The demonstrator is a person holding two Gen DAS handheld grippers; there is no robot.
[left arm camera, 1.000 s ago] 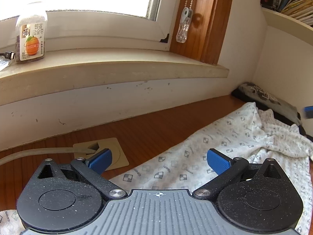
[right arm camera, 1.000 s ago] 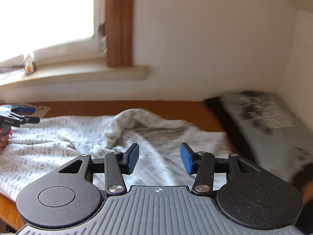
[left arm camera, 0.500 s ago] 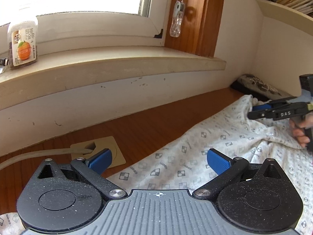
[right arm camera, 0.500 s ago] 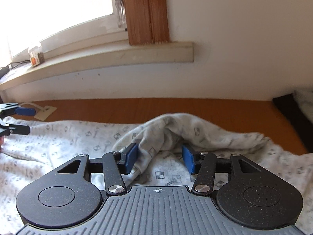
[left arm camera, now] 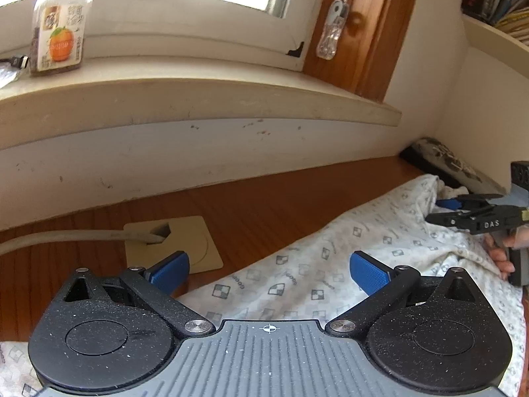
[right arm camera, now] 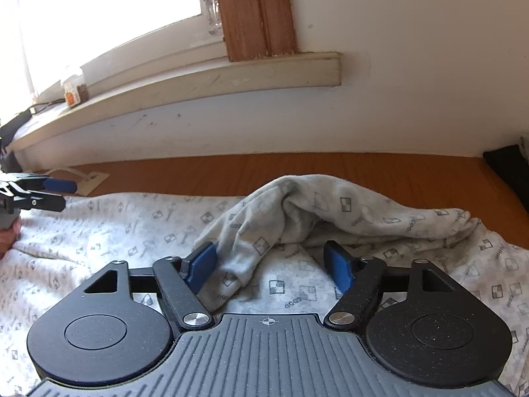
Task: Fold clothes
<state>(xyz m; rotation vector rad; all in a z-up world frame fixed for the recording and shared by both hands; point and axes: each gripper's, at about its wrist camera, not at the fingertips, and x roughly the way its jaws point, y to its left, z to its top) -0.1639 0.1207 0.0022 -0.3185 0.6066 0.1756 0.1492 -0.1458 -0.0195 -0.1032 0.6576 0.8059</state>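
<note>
I'm in a lived-in home room: wooden worktop (left arm camera: 264, 198) under a window sill (left arm camera: 198, 99) holding a jar (left arm camera: 58, 39), bookshelf (left arm camera: 496, 10) at two o'clock.

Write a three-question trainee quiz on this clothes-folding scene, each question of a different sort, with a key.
1. True or false: the right gripper is clamped shut on the patterned garment.
2. Multiple choice: the bottle with the orange label stands on A) the wooden table, B) the window sill, C) the bookshelf.
3. Short answer: what lies between the right gripper's blue pads?

Key
1. False: its jaws stand apart and have just been opening.
2. B, the window sill.
3. A raised, bunched fold of the garment, beside the left-hand pad and clear of the right-hand one.
</note>
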